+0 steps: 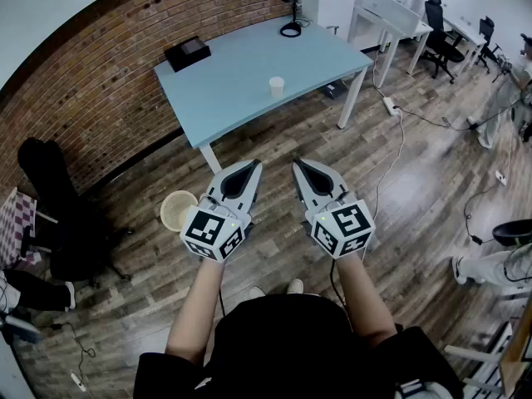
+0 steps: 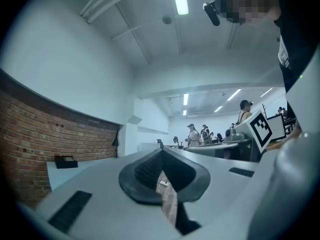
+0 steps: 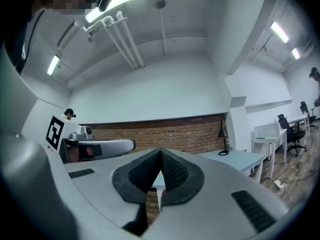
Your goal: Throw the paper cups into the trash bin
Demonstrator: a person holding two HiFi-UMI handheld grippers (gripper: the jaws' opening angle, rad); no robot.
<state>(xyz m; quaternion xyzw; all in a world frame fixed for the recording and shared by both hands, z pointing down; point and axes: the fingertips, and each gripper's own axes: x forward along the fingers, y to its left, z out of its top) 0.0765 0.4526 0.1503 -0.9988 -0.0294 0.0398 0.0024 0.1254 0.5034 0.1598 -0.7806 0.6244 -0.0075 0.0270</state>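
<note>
A single white paper cup [image 1: 277, 86] stands upright on the light blue table [image 1: 241, 73], near its front edge. The trash bin [image 1: 179, 209], a round cream basket, sits on the wooden floor under the table's near left corner, just left of my left gripper [image 1: 252, 167]. Both grippers are held level side by side over the floor, short of the table, pointing toward it. The left gripper [image 2: 161, 152] is shut with nothing in it. My right gripper [image 1: 298, 165] is also shut and empty, its tips [image 3: 160, 152] meeting.
A black box [image 1: 187, 53] and a desk lamp [image 1: 291, 7] stand at the table's far side. A black chair [image 1: 58, 214] is at the left by the brick wall. A power strip and cables [image 1: 391, 105] lie on the floor to the right; people stand at the right edge.
</note>
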